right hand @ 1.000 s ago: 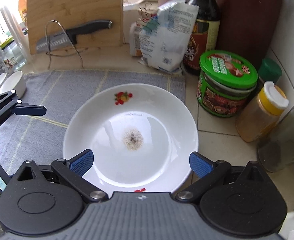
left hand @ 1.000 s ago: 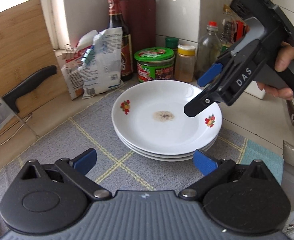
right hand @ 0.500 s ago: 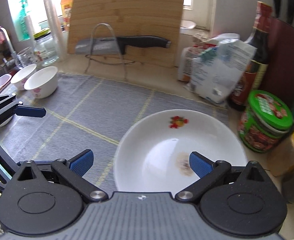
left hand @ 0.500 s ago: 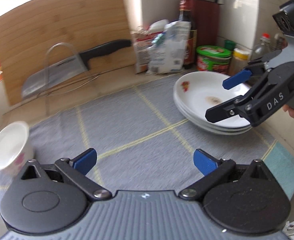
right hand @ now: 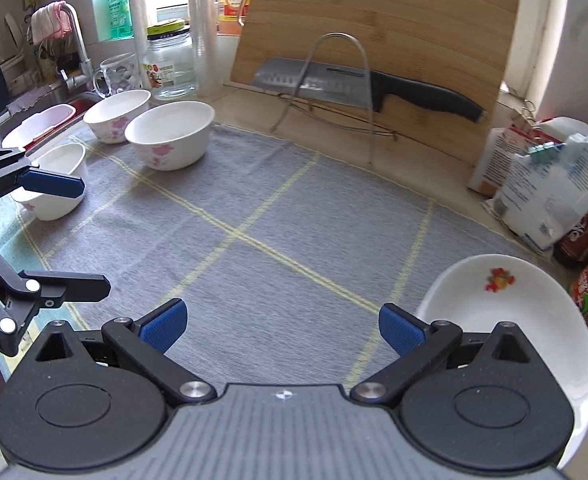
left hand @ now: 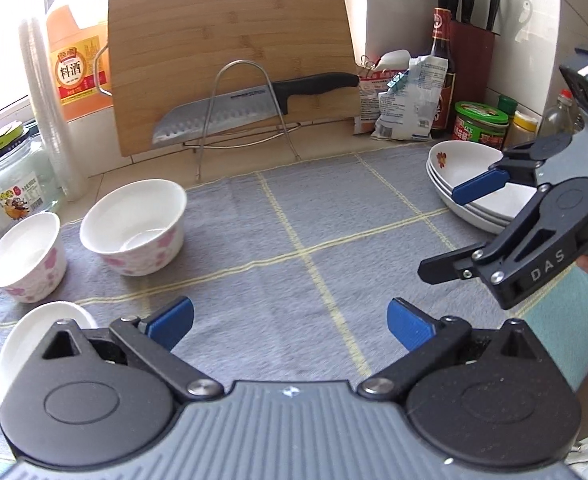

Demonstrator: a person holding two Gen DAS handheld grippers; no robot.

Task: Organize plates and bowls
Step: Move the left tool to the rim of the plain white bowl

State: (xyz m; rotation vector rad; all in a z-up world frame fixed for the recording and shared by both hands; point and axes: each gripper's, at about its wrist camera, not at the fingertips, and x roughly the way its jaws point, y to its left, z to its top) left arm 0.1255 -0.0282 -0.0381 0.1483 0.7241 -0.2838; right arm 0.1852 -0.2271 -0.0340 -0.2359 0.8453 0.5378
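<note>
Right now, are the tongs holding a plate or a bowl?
Nothing is held. The left tongs and right tongs both gape open above the grey checked cloth.

The plates at three o'clock and the bowls at nine are glossy glazed ceramic. Under them lies a matt, fuzzy grey cloth mat. At twelve, a smooth wooden board backs a shiny steel knife.

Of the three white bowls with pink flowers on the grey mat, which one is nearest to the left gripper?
The bowl at the mat's near-left edge, right behind the left gripper. The two others stand farther back, toward the glass jar.
</note>
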